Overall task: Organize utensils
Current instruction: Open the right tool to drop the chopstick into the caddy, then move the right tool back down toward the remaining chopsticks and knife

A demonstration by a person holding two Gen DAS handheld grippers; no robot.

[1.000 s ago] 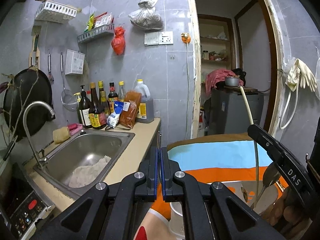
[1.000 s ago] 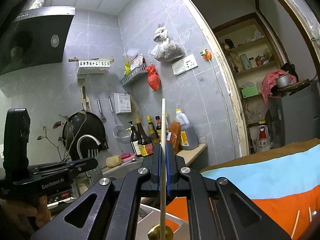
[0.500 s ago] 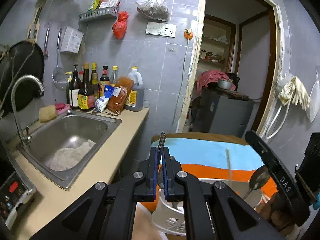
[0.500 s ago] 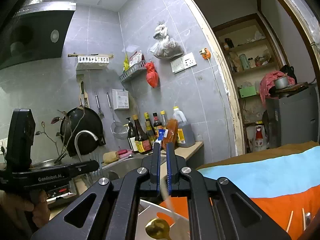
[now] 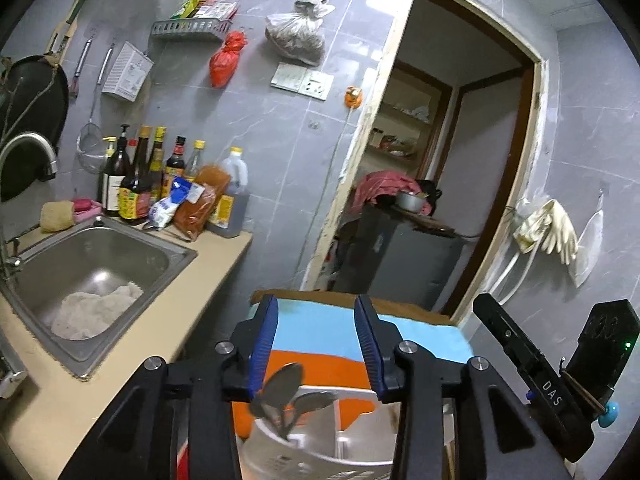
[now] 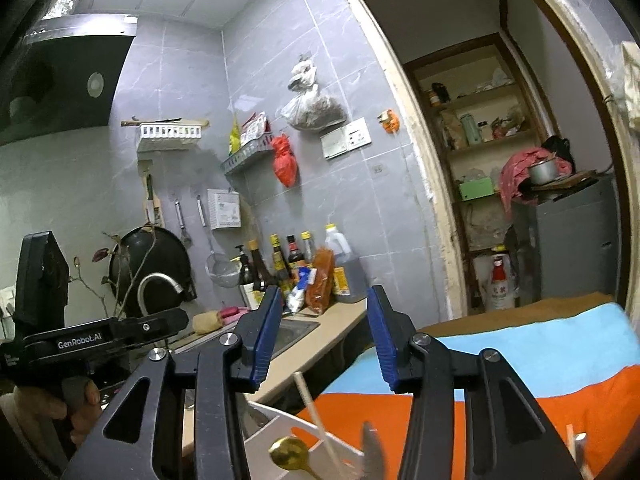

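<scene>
My left gripper (image 5: pixel 316 344) is open and empty, just above a white utensil holder (image 5: pixel 320 452) that holds two steel spoons (image 5: pixel 284 392). My right gripper (image 6: pixel 322 338) is open and empty above the same holder (image 6: pixel 280 432). A pale chopstick (image 6: pixel 316 416) leans in the holder beside a gold spoon (image 6: pixel 288 454) and a blurred steel utensil (image 6: pixel 370 450). The holder stands on a cloth with blue and orange stripes (image 6: pixel 520 364). More utensil ends show at the lower right of the right wrist view (image 6: pixel 576 444).
A beige counter (image 5: pixel 176 292) with a steel sink (image 5: pixel 88 276) lies to the left, bottles and packets (image 5: pixel 168 188) at its back. A doorway (image 5: pixel 440 184) opens behind the cloth. The other gripper's body (image 5: pixel 560 384) is at the right, and in the right wrist view at the left (image 6: pixel 80 340).
Both grippers have opened. The left one let a spoon go into the holder, and the right one let the chopstick drop into it.
</scene>
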